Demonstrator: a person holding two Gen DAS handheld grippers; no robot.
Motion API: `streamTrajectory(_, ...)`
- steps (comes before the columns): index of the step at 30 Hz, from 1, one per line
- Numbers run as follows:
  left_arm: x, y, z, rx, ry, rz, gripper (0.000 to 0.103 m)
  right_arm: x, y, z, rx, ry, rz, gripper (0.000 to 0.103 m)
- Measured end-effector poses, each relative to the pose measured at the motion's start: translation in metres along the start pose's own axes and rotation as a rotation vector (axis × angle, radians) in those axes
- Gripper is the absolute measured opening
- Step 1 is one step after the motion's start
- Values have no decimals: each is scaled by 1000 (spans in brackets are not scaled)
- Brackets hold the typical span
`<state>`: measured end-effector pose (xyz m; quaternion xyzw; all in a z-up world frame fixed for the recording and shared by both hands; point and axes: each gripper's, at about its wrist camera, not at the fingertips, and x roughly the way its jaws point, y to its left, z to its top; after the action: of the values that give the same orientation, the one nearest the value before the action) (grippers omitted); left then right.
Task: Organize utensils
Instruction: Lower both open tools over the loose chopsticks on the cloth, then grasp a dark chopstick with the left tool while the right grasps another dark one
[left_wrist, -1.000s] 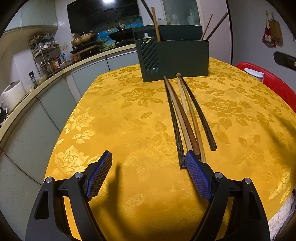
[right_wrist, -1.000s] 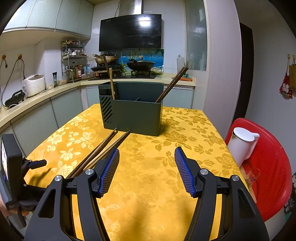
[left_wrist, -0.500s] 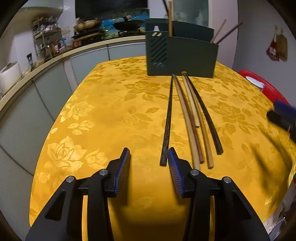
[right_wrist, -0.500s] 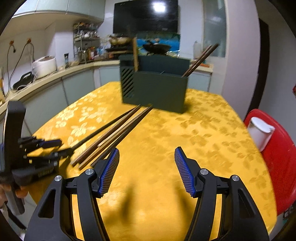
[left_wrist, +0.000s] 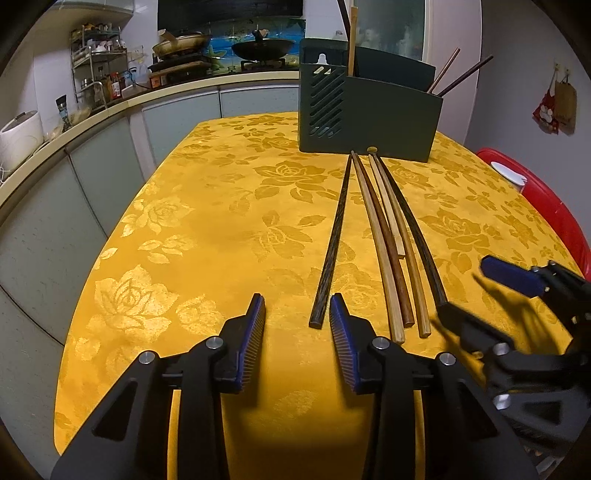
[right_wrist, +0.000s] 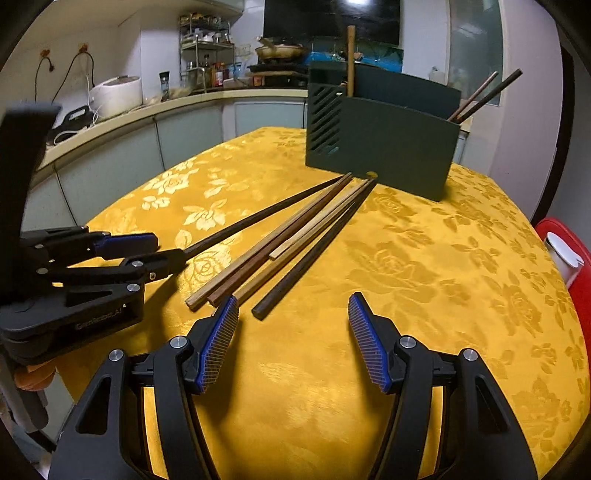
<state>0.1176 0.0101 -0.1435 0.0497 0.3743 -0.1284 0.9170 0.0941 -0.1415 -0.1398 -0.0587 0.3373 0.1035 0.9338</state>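
Several chopsticks lie side by side on the yellow tablecloth (left_wrist: 207, 236), pointing at a dark green utensil holder (left_wrist: 369, 122) that has a few chopsticks standing in it. The leftmost dark chopstick (left_wrist: 330, 254) ends just ahead of my left gripper (left_wrist: 297, 326), which is open and empty. In the right wrist view the holder (right_wrist: 380, 147) stands at the back and the rightmost dark chopstick (right_wrist: 314, 254) ends just ahead of my open, empty right gripper (right_wrist: 293, 330). The left gripper (right_wrist: 147, 251) shows there by the leftmost chopstick's end.
A red tray (left_wrist: 546, 206) with a white pitcher (right_wrist: 563, 254) sits at the table's right edge. A kitchen counter (left_wrist: 110, 110) with a rice cooker (right_wrist: 116, 94) and a stove runs along the left and back. The table's near edge is close below both grippers.
My left gripper has narrowed from wide open and moved left, nearer the leftmost dark chopstick. My right gripper has moved down and left toward the chopsticks' near ends, and now shows in the left view.
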Motion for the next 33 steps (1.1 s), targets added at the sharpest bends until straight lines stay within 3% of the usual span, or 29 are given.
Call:
streamTrajectory(5,-1,-2,-1,6,-2,-7,33,4,-1,0,10,12,-35,60)
streamTrajectory(17,-2,-1,-1,-10,-2,-31,30,-5,-49,-11,158,32,-133,41)
streamTrajectory(24,0,-2,2,-32,-3,-74,24,-5,-52,-13,165,10,-108,32)
streamTrajectory(33,1,-2,1,-58,0,-137,8,-4,-46,-14,126,-24,-89,18)
